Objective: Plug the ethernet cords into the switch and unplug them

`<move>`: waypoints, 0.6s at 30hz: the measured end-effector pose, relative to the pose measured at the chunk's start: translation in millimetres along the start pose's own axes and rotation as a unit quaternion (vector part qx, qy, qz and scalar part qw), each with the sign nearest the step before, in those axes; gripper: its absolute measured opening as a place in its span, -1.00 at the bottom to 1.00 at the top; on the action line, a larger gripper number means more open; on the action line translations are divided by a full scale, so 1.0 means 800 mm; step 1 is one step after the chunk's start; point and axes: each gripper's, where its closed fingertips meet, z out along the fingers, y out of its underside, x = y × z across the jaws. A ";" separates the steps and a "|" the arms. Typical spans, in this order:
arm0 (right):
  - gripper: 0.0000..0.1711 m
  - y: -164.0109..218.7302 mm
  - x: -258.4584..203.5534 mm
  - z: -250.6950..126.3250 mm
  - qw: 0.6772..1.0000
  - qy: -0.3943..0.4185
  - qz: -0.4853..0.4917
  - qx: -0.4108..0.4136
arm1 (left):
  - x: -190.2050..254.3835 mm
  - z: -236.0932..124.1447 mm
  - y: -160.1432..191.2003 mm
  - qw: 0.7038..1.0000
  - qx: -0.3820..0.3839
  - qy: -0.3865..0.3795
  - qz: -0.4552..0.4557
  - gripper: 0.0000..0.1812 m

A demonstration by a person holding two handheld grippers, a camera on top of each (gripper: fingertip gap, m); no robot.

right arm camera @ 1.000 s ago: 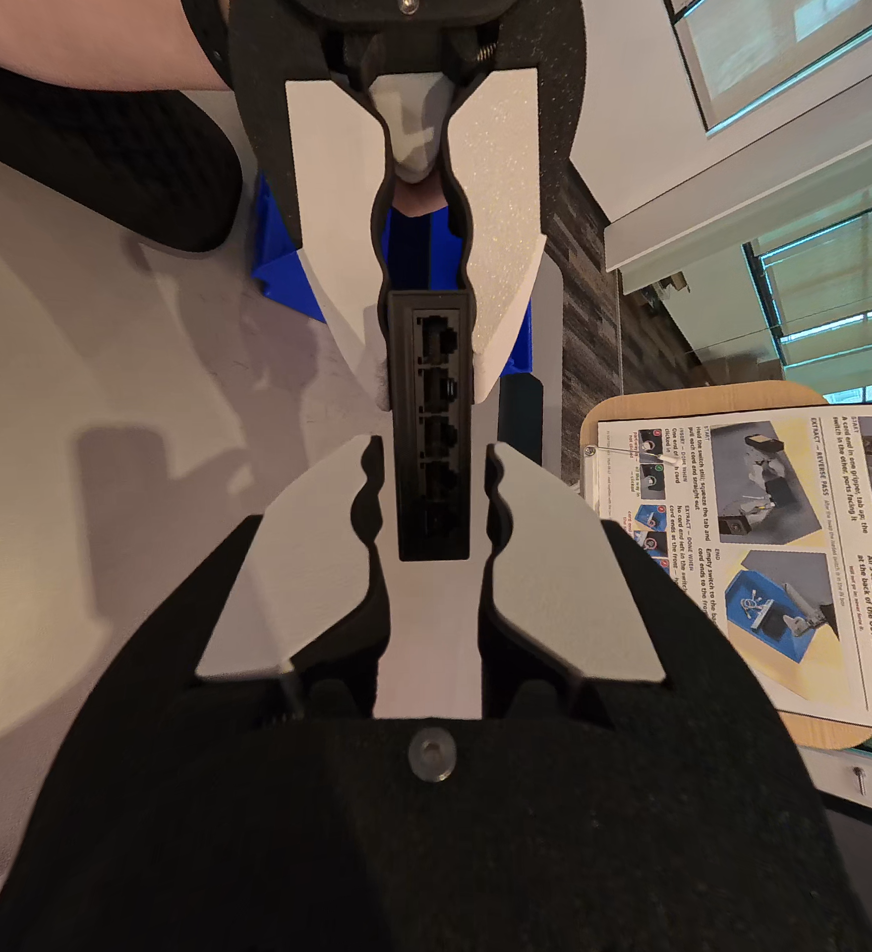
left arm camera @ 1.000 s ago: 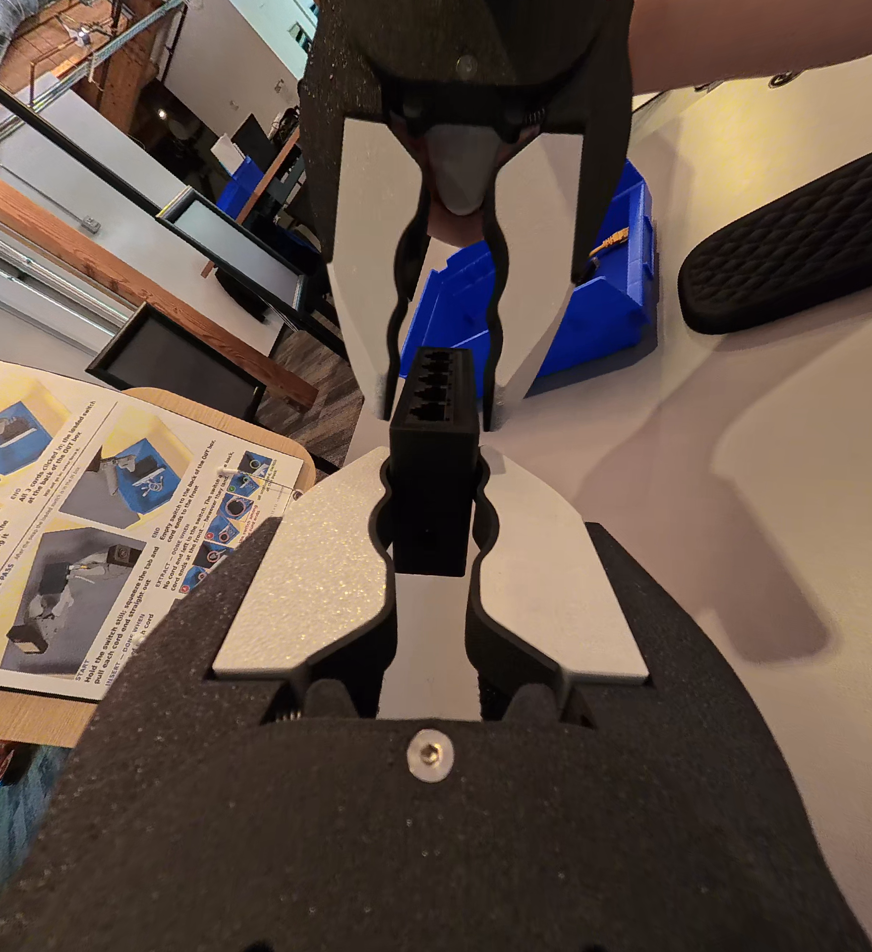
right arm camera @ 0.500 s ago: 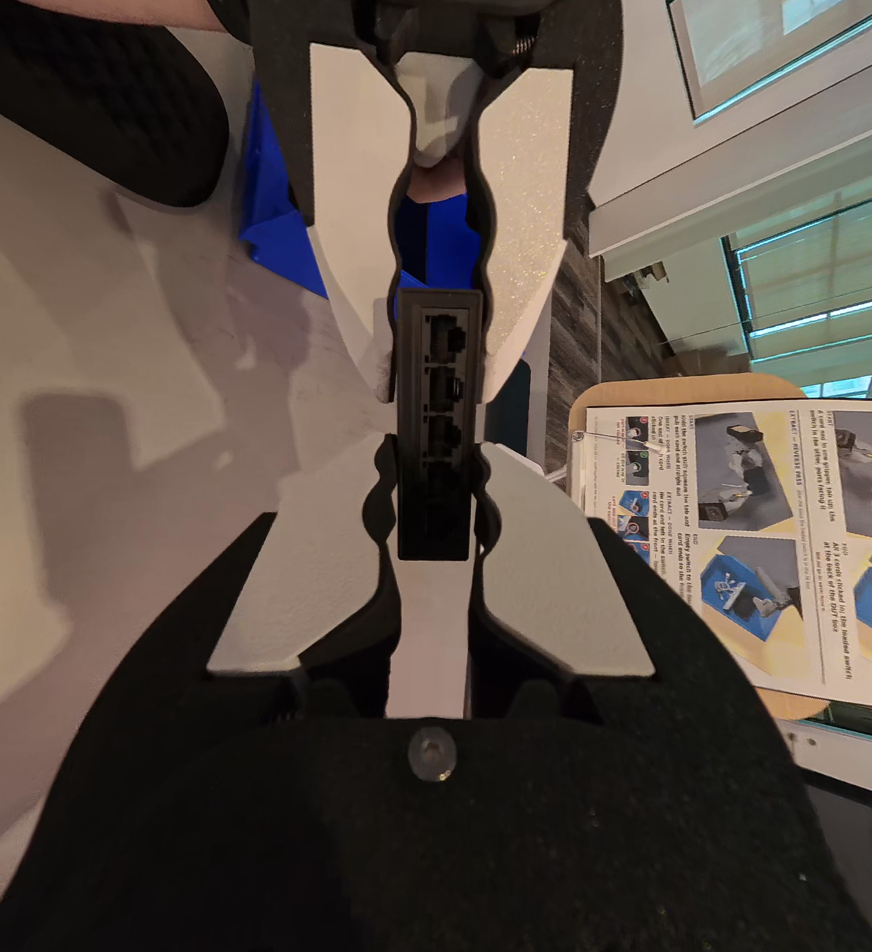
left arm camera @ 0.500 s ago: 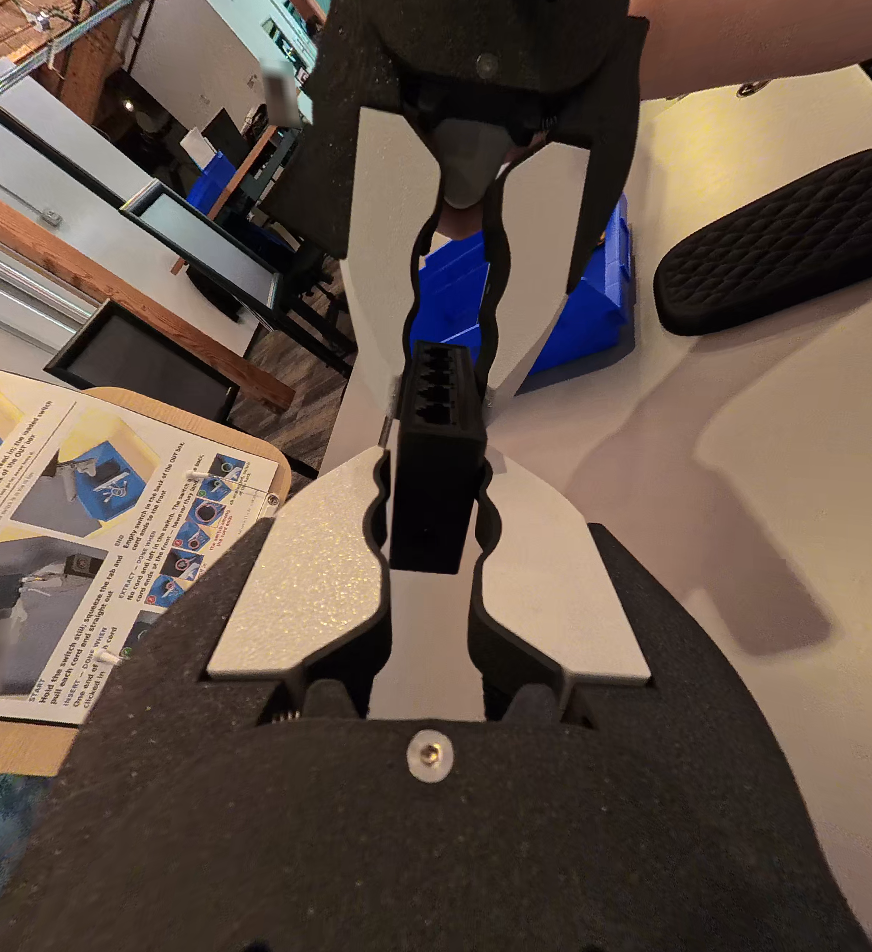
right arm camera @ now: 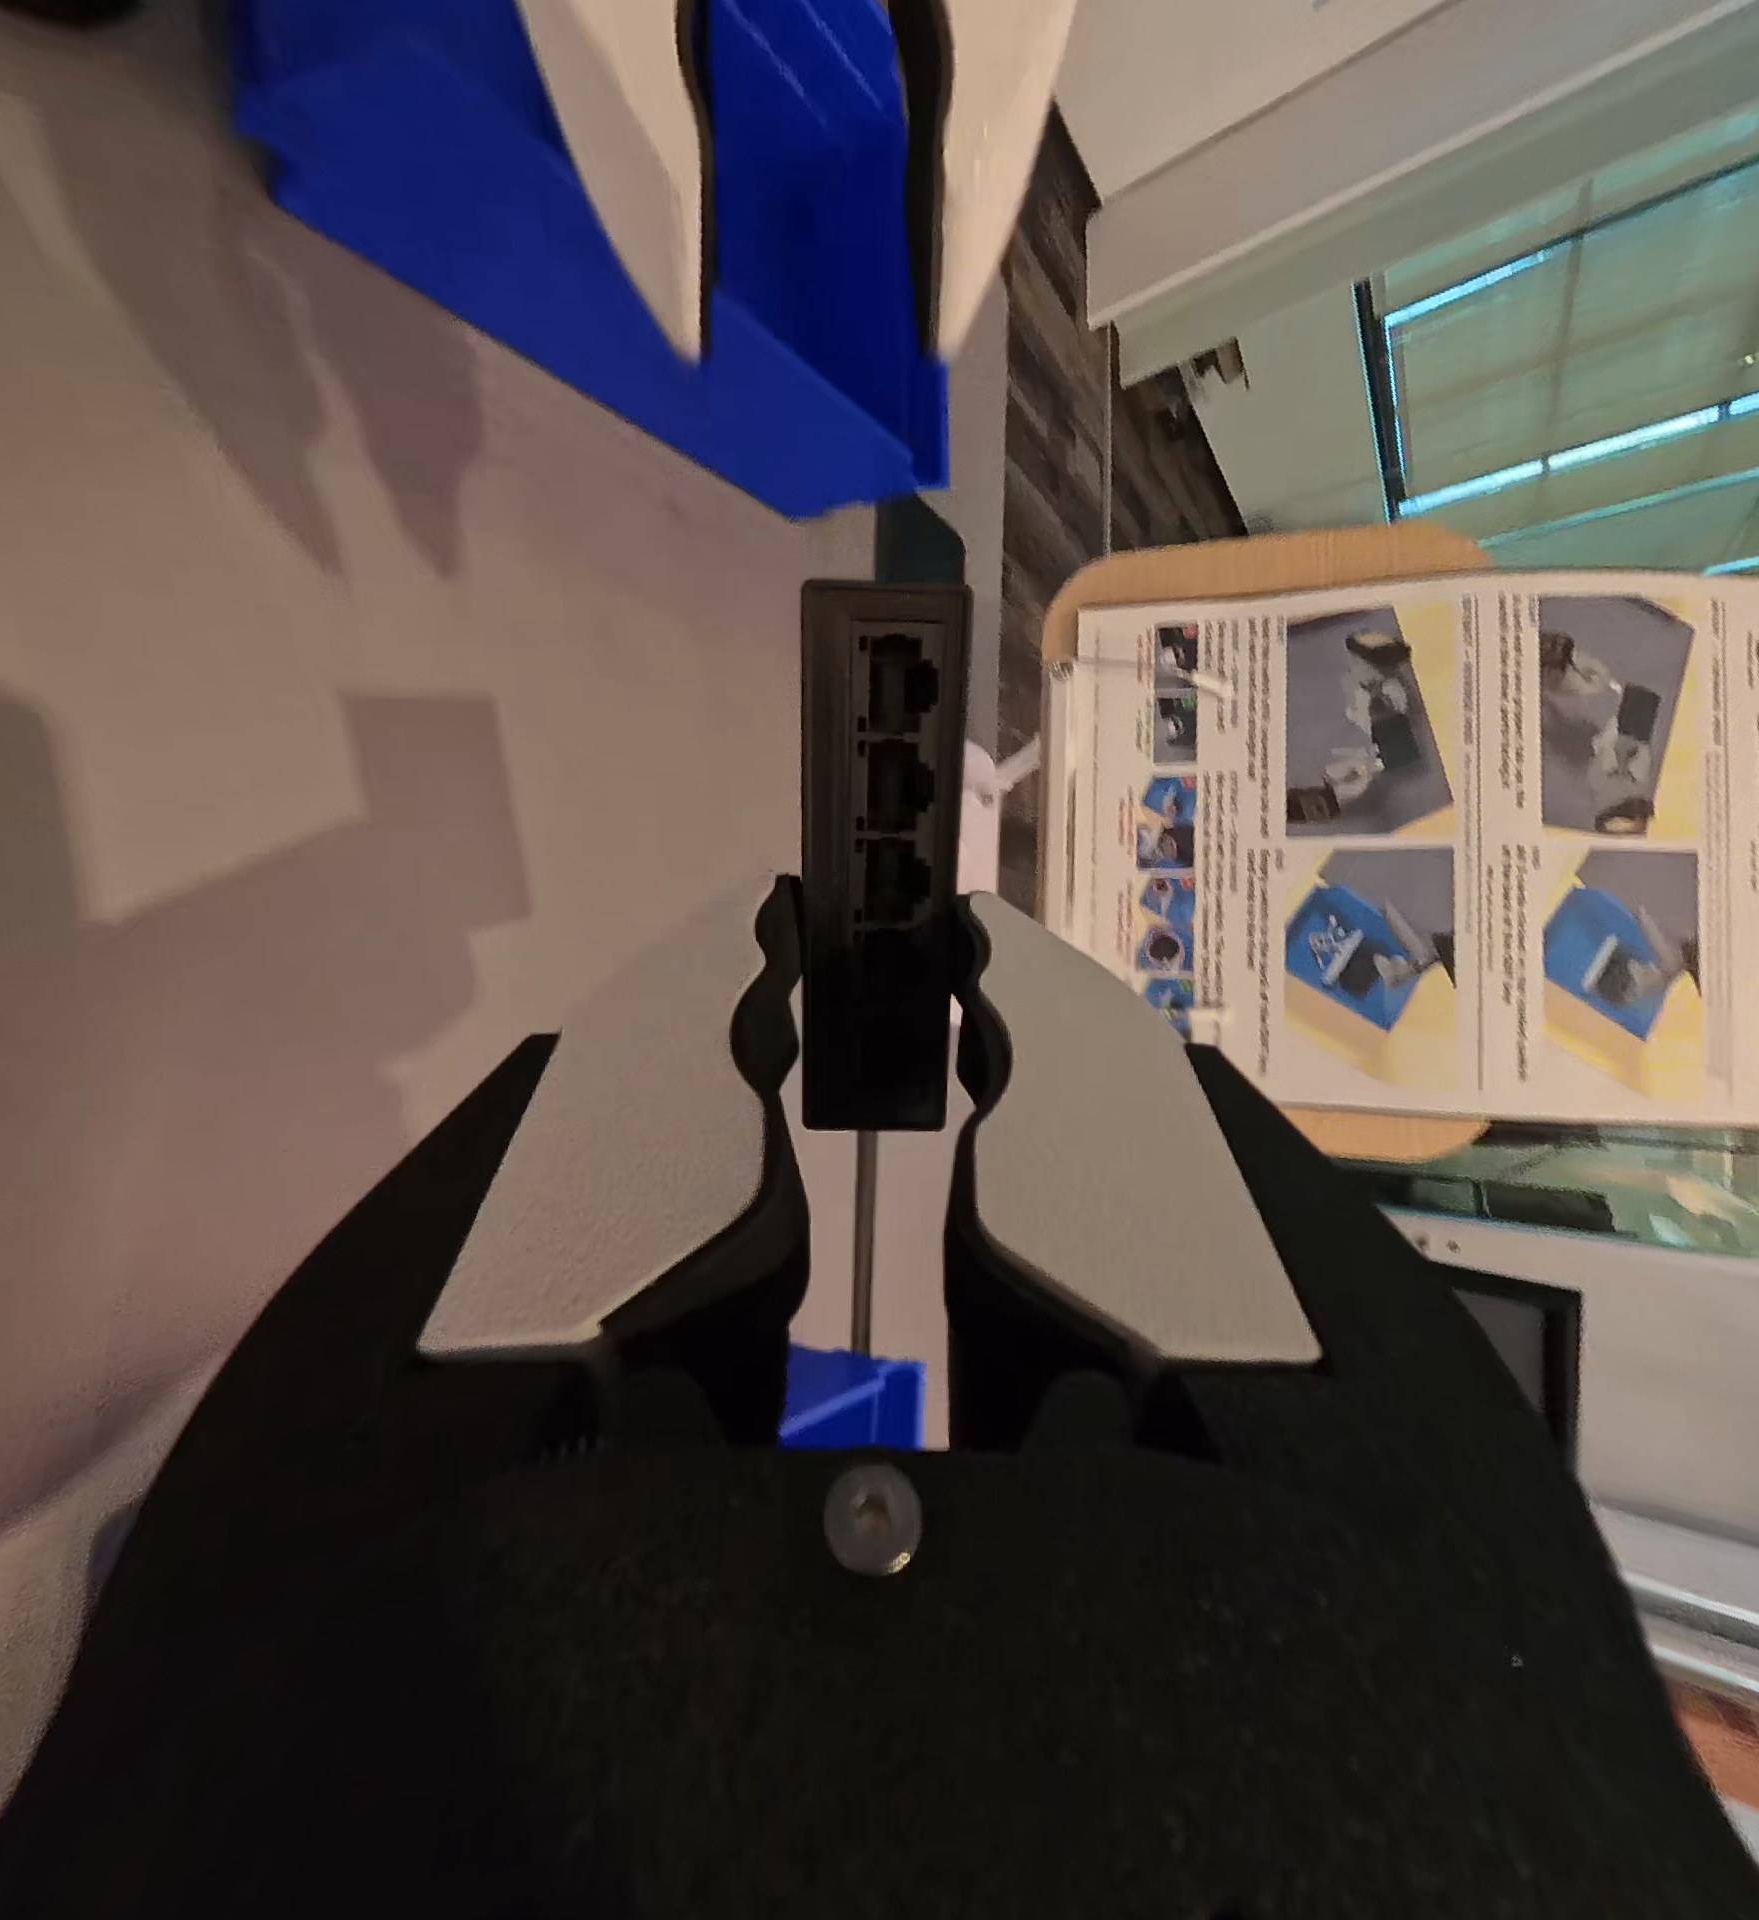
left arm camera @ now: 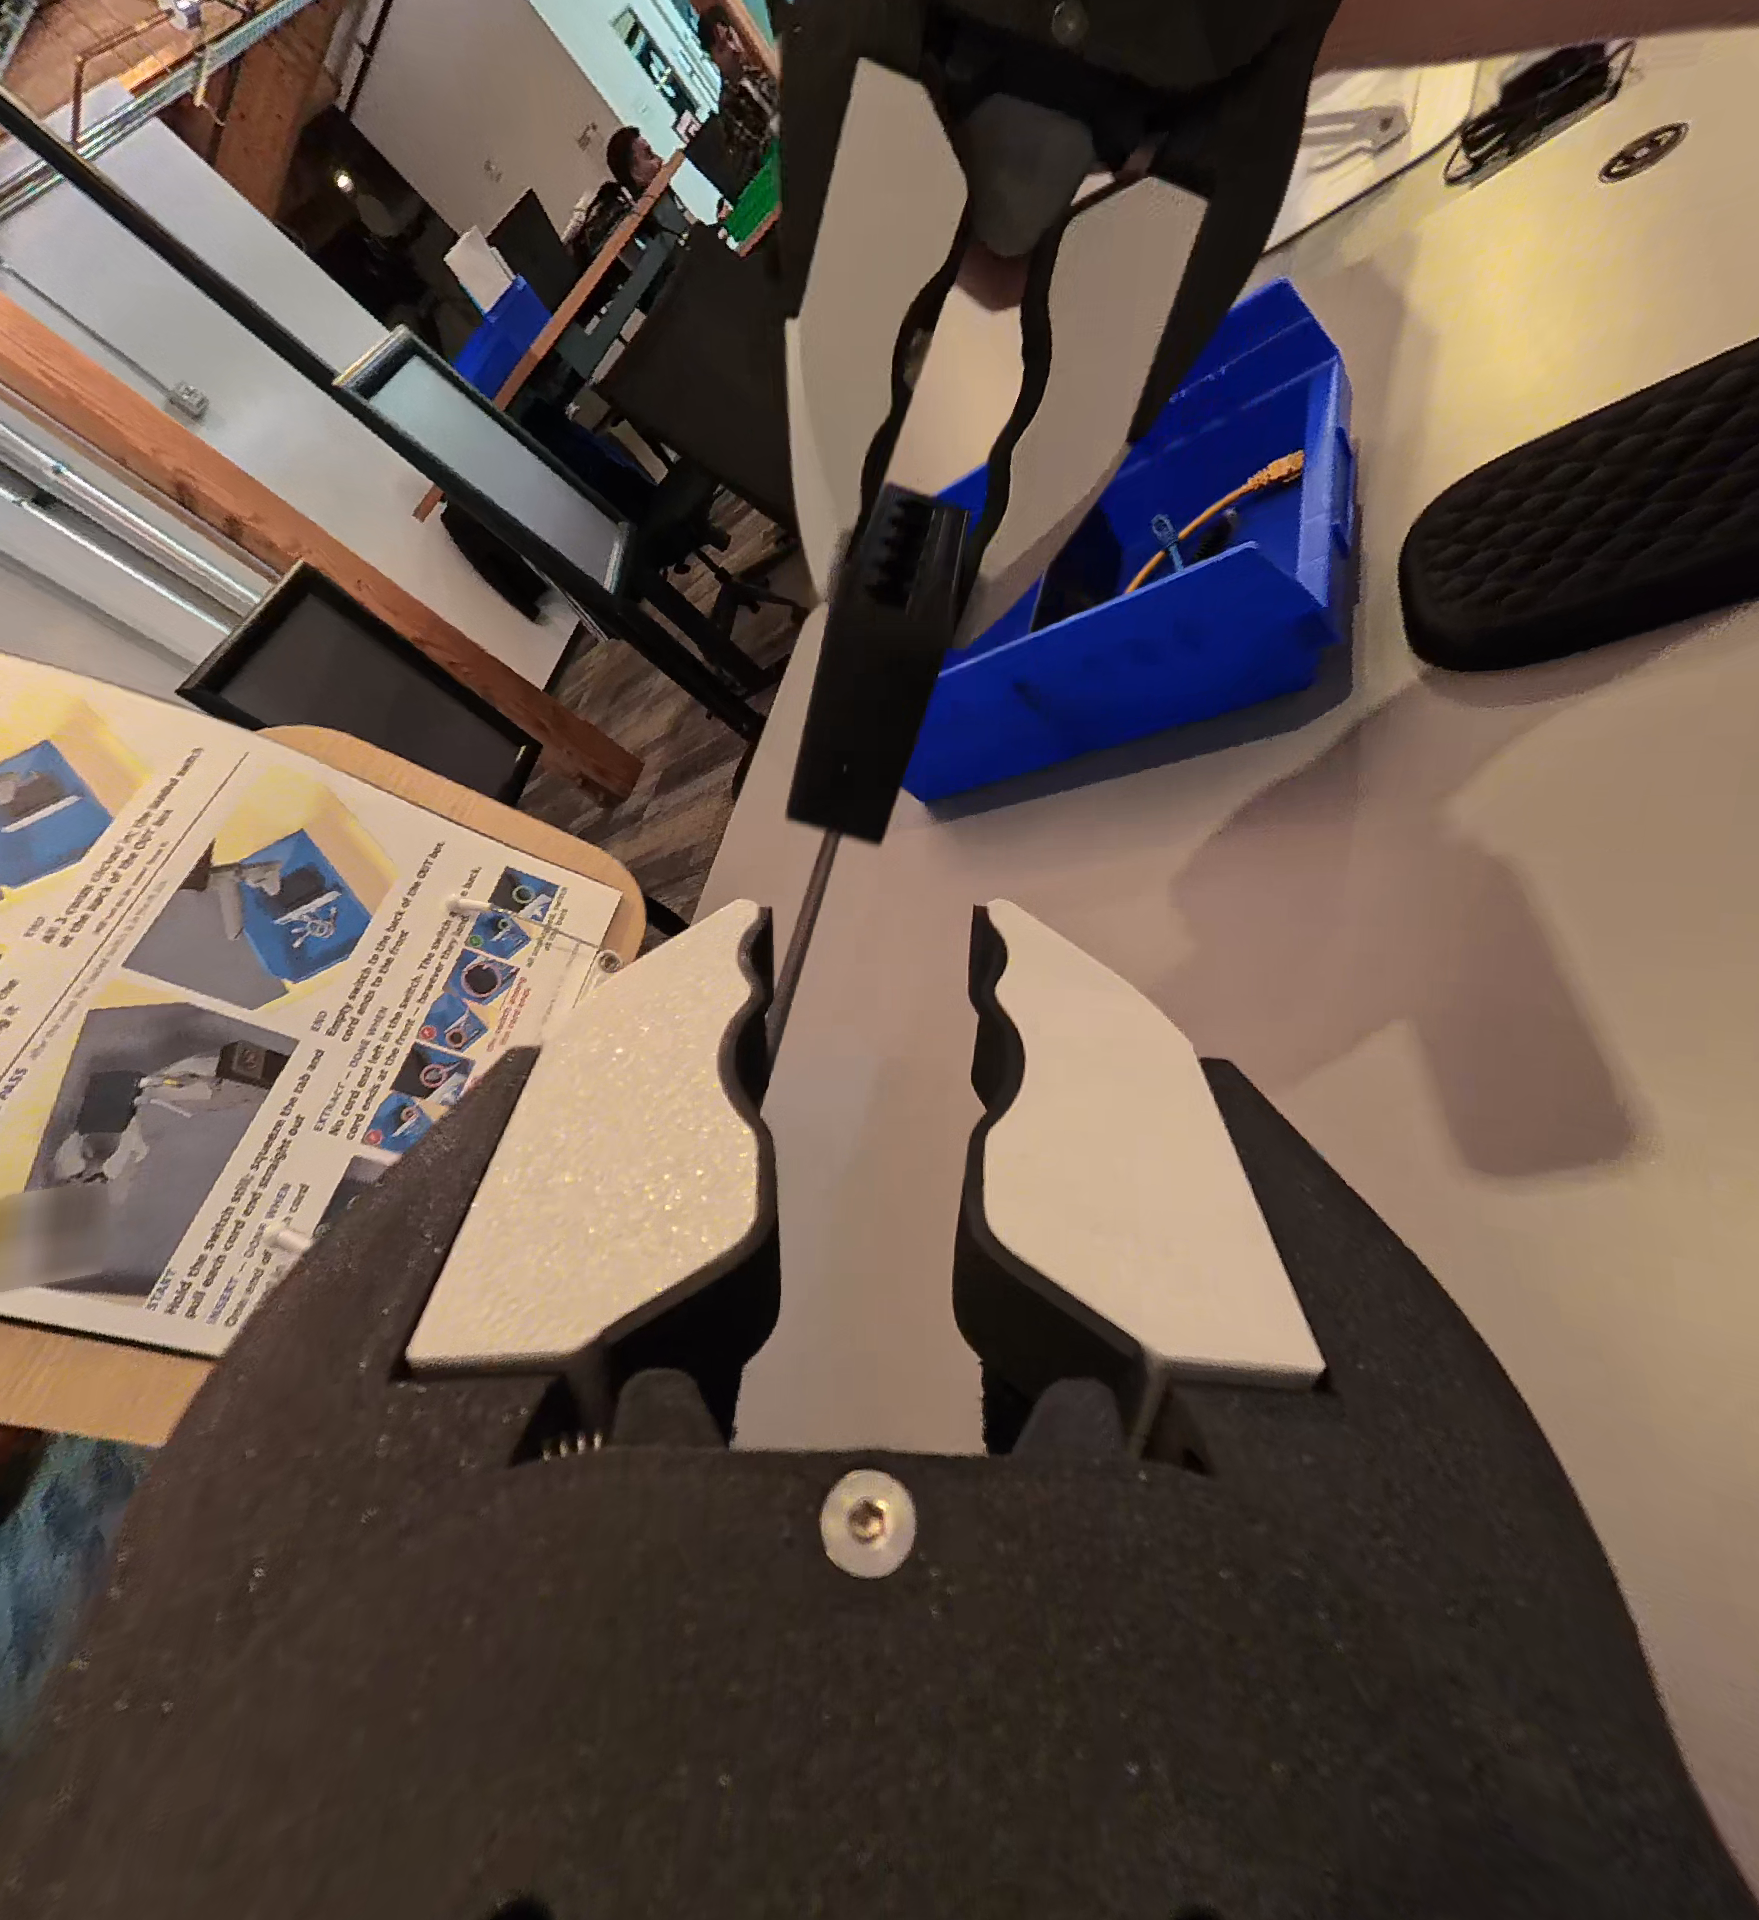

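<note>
My left claw (left arm camera: 870, 961) has let go of the switch (left arm camera: 880, 665) and gapes empty; my right claw (right arm camera: 875, 935) alone clamps it. The switch lies ahead of the left claw, long axis pointing away, ports far. Beyond on the pale bench (left arm camera: 1477, 987): blue bin (left arm camera: 1166, 644) holding cords (left arm camera: 1218, 509), instruction sheet (left arm camera: 179, 987) left.

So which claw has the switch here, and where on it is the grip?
The right claw is shut on the black switch, pinching its two long sides at the near end, ports showing. The left claw is open and empty.
</note>
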 end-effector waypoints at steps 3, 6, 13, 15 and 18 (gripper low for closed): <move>-0.70 0.044 0.014 -0.009 0.998 0.013 -0.017 -0.055 | -0.012 -0.012 0.005 1.000 -0.003 -0.013 -0.009 -0.61; -0.69 0.098 0.035 -0.023 0.993 0.014 -0.020 -0.112 | -0.028 -0.026 0.007 0.999 0.000 -0.035 -0.016 -0.61; -0.70 0.241 0.078 -0.067 0.975 0.003 0.028 -0.219 | -0.057 -0.063 0.005 0.996 0.016 -0.082 -0.028 -0.63; -0.70 0.275 0.081 -0.075 0.970 0.003 0.044 -0.239 | -0.062 -0.071 0.005 0.995 0.017 -0.090 -0.033 -0.63; -0.69 0.314 0.075 -0.077 0.966 -0.008 0.075 -0.246 | -0.063 -0.078 0.005 0.995 0.022 -0.084 -0.048 -0.63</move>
